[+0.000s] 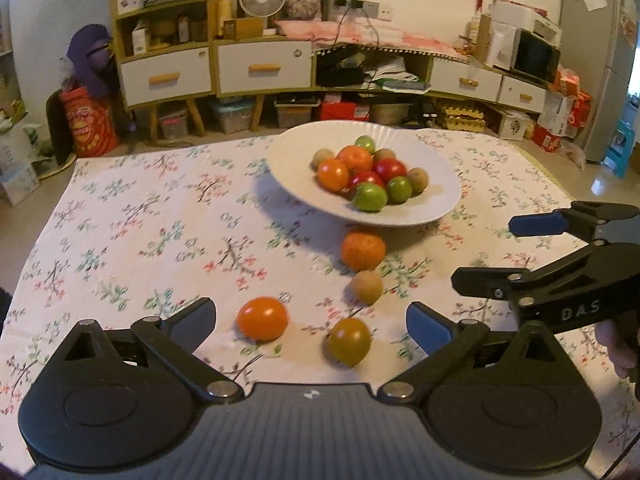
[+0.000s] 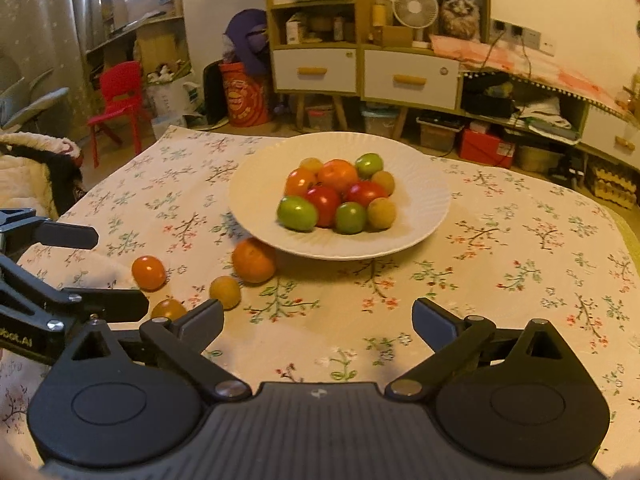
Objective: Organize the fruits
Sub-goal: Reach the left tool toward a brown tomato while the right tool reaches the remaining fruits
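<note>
Black left claw [image 1: 308, 322], blue pads – silver screws

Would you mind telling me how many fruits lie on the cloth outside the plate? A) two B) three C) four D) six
C: four lie loose in front of the plate: the big orange, the small tan fruit, the orange tomato and the olive-yellow tomato.

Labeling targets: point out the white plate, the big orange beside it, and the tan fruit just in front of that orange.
white plate [image 2: 424, 216], right wrist view, bare right rim.
big orange [image 1: 363, 250], left wrist view, middle.
tan fruit [image 1: 367, 287], left wrist view, middle.
</note>
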### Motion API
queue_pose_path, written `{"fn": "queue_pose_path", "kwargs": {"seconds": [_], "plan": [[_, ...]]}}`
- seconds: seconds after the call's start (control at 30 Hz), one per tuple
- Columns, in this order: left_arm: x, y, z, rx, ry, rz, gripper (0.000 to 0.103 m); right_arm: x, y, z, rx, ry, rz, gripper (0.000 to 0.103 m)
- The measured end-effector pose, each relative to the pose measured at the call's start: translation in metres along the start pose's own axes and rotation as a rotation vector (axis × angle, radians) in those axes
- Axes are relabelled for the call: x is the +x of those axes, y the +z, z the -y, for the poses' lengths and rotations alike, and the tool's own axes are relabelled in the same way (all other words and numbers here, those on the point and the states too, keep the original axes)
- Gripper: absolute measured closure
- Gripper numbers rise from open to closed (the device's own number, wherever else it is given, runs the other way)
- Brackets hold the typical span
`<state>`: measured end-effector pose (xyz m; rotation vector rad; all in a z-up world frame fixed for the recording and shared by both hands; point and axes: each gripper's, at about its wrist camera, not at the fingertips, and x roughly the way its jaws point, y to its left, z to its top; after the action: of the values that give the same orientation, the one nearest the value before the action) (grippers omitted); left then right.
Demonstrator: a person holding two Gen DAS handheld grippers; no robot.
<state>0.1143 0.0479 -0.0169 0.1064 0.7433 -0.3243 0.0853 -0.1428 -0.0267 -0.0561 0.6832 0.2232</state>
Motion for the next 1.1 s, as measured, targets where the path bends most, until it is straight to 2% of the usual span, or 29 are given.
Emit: {"fn": "queue_pose_path", "kwargs": {"seconds": [0.37,0.63,1.0,1.1], "plan": [[0.012,-0.016,-0.023,-0.009,0.060,-0.053,0.001,0.015,-0.012,-0.016,-0.037,0.007,-0.018,0.001],[0.018,-0.021,-0.040,-0.041,0.090,-0.045,0.001,0.022,-0.019,-0.023,-0.032,0.045,-0.026,0.001],[0.033,-0.027,-0.043,-0.012,0.077,-0.021,0.006,0.022,-0.027,-0.046,-0.095,0.110,-0.019,0.004],[0.033,-0.025,-0.043,-0.018,0.068,-0.017,0.011,0.022,-0.029,-0.054,-0.128,0.125,-0.014,0.008]]}}
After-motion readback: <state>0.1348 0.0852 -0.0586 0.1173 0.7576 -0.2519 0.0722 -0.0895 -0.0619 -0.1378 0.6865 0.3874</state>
